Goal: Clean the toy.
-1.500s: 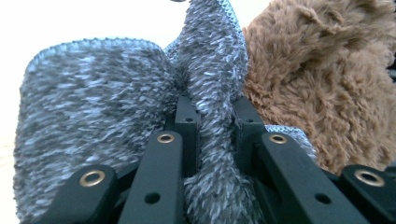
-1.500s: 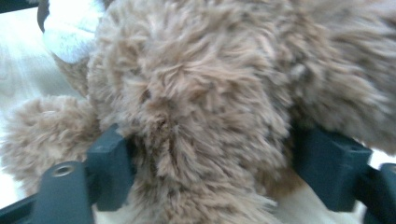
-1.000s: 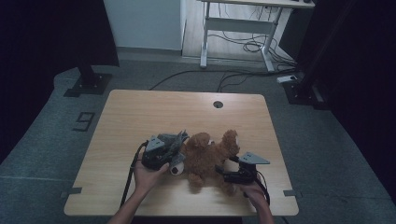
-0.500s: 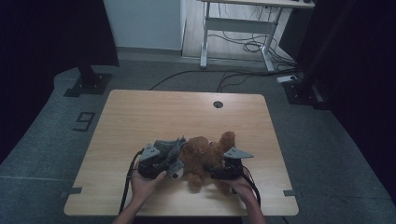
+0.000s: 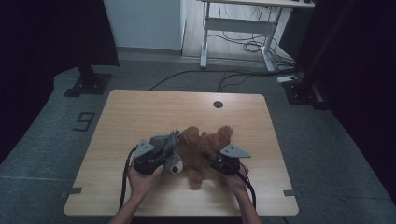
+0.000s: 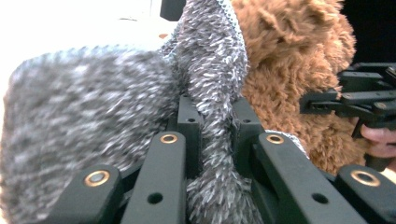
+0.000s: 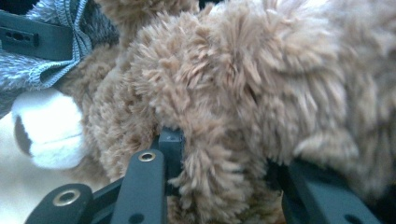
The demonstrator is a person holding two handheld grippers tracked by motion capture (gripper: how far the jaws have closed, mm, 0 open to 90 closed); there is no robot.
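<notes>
While both hands sit at the near edge of the table (image 5: 140, 107), each one's got a grip on the same toy. Left gripper (image 5: 156, 156) is clamped on a fold of fuzzy grey cloth (image 6: 212, 93), pinched tight between its jaws in the left gripper view. Right gripper (image 5: 224, 163) has just been closing, and its jaws now squeeze a clump of brown fur on the teddy (image 5: 201, 149). That bear lies on the near half of the table, right between the two grippers, with the grey stuff on its left side. White muzzle (image 7: 46, 128) pokes out under the cloth. Far side has a small round hole (image 5: 218, 104).
</notes>
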